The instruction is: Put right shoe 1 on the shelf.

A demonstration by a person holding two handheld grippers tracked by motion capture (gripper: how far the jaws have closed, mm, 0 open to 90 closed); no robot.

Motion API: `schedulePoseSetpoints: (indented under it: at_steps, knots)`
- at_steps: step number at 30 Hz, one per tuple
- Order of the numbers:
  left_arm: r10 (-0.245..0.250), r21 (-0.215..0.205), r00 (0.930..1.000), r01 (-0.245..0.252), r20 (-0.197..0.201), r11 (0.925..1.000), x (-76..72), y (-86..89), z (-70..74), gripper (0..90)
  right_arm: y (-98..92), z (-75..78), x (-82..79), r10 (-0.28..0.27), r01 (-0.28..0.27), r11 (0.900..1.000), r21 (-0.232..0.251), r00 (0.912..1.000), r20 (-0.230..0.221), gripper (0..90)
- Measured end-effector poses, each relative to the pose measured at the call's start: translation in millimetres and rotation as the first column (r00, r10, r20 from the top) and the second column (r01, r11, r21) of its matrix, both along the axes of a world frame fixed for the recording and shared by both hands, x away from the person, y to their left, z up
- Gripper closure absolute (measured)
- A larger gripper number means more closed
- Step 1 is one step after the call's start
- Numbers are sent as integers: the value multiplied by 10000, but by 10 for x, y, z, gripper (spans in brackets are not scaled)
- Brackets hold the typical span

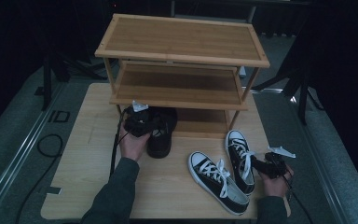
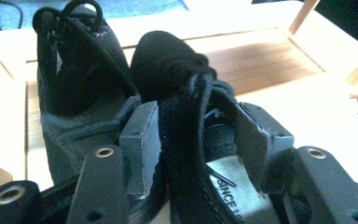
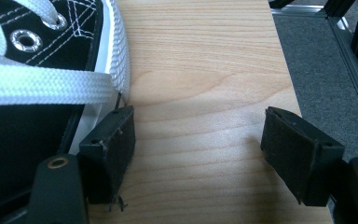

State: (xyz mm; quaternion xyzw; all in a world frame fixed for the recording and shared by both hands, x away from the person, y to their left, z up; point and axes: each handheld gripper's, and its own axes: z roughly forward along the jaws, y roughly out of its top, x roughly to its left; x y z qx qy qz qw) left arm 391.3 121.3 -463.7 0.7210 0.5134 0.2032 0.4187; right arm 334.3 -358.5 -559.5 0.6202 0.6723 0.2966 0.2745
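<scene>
- On the bottom tier of the bamboo shoe rack (image 1: 182, 56), the pair of black shoes (image 1: 161, 130) sits side by side, toes pushed in under the middle shelf and heels sticking out over the wooden table (image 1: 93, 154).
- At the heel of the nearer black shoe (image 2: 200, 140), the left gripper (image 1: 137, 122) has its jaws spread on either side of the collar wall; the pads stand off the fabric rather than pinching it, so the shoe looks set down and let go.
- That the shoe stays upright against its partner (image 2: 70, 88) suggests it rests on the shelf board by its own weight.
- Near the front right of the table, the black-and-white canvas sneakers (image 1: 226, 175) lie loose, white laces up, probably next for the rack.
- Beside the right one, the right gripper (image 1: 265, 165) holds its jaws wide apart with bare tabletop between them; the left-hand pad in its own view lies just against the sneaker's rubber edge (image 3: 116, 56), gripping nothing.
</scene>
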Motion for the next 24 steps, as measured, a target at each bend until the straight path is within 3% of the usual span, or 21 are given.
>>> schedulePoseSetpoints:
  at_steps: [8,18,24]
  knots:
    - [-298,-308,9993,305,213,9991,-132,114,88,477,-1,0,0,6,-6,10000,-24,10000,13,259]
    - [-741,-153,9964,747,410,9971,-308,237,98,498,0,0,-1,-4,4,10000,-8,10000,3,259]
    - [-635,-51,9972,637,396,9980,-388,343,42,505,0,0,-1,-7,7,10000,-7,10000,1,259]
